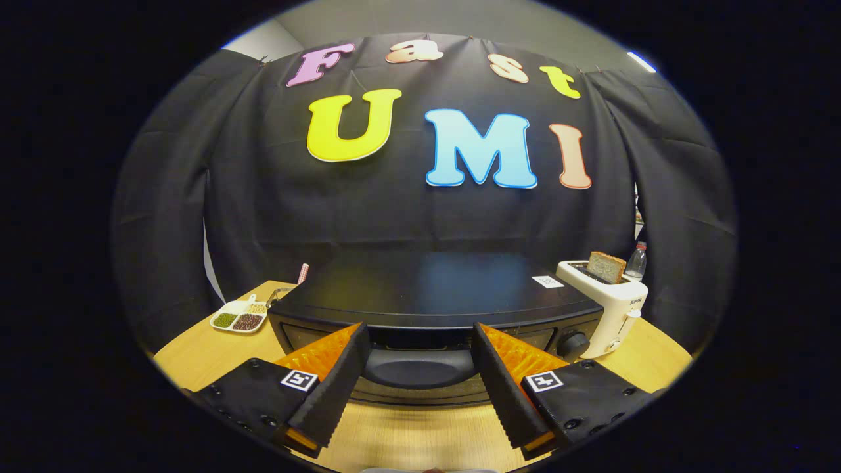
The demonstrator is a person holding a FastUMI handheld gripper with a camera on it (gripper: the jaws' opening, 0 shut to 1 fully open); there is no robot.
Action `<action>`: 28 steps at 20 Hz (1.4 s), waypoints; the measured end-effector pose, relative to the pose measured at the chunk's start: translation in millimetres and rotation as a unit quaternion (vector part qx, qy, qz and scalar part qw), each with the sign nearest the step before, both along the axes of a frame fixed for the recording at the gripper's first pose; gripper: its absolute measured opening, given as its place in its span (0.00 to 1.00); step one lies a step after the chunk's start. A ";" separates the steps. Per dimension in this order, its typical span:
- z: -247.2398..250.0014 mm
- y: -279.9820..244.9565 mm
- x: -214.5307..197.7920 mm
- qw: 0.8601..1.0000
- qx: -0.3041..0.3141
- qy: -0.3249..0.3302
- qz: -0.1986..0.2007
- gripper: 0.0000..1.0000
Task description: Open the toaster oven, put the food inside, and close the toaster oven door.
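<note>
Hovering before the shut toaster oven

On the left of the wooden worktop sits a divided dish of beans. The tool hangs with its fingers spread wide apart, holding nothing, just short of the black toaster oven, whose door handle lies between them. To the right stands a white toaster with a bread slice upright in its slot, and a bottle behind.

Toaster right of toaster oven
</note>
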State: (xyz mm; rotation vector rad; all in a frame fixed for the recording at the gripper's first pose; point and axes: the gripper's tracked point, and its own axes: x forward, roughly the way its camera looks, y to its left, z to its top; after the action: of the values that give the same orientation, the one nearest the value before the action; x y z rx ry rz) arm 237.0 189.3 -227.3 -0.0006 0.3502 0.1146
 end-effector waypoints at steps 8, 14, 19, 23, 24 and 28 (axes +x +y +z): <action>-0.7 0.0 -2.8 1.000 0.003 -0.006 0.013 0.99; -6.4 -0.3 -3.8 1.000 0.002 0.017 0.026 0.99; -9.7 -1.7 -9.2 0.998 -0.025 0.048 0.021 0.99; -36.4 -6.8 -28.3 0.994 -0.041 0.102 0.028 0.99; -33.9 -12.5 -36.7 0.994 -0.042 0.097 0.027 0.99; -15.3 -31.2 -66.2 0.995 -0.020 0.092 0.021 0.98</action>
State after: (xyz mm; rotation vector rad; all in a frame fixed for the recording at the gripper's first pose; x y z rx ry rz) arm 170.8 158.1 -242.6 -0.0372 0.5368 0.1491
